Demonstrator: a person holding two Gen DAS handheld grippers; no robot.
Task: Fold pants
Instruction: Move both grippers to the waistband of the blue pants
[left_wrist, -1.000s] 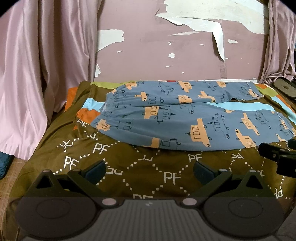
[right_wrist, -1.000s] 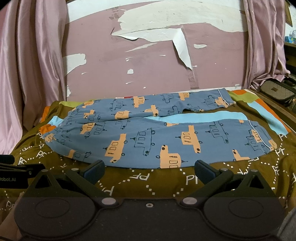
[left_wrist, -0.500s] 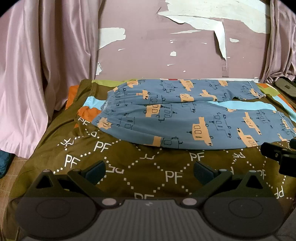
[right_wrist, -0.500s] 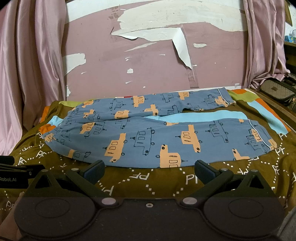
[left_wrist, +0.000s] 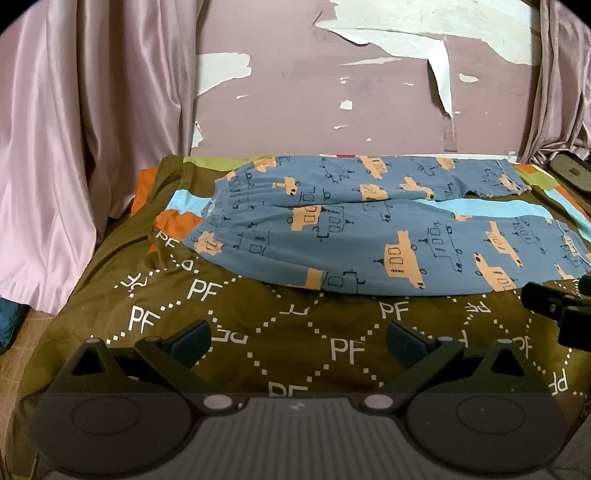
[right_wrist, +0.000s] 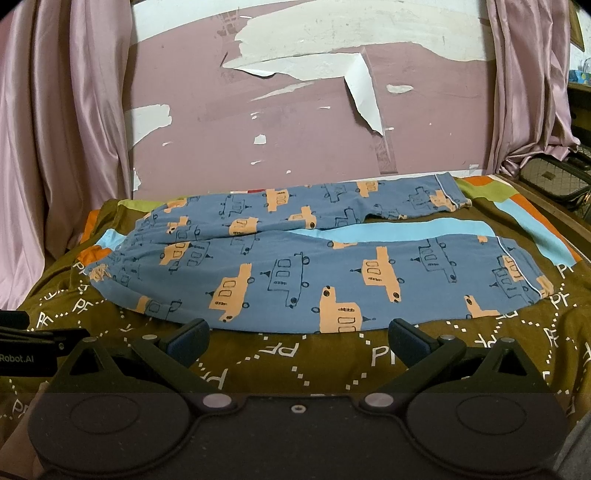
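Little has moved vs earlier frames, L view nudged slightly closer; left gripper (left_wrist: 297, 341) and right gripper (right_wrist: 297, 339) are held wide open, nothing grasped, poised near the front hem; pants (right_wrist: 314, 266) lie flat, unfolded, legs splayed on the bedspread (left_wrist: 258, 332), waistband at left.

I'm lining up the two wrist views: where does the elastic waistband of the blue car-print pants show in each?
Left wrist: gathered waistband left of centre, mid-height.
Right wrist: waistband at far left, mid-height.
Shared landmark: the peeling white paint flap on the pink wall.
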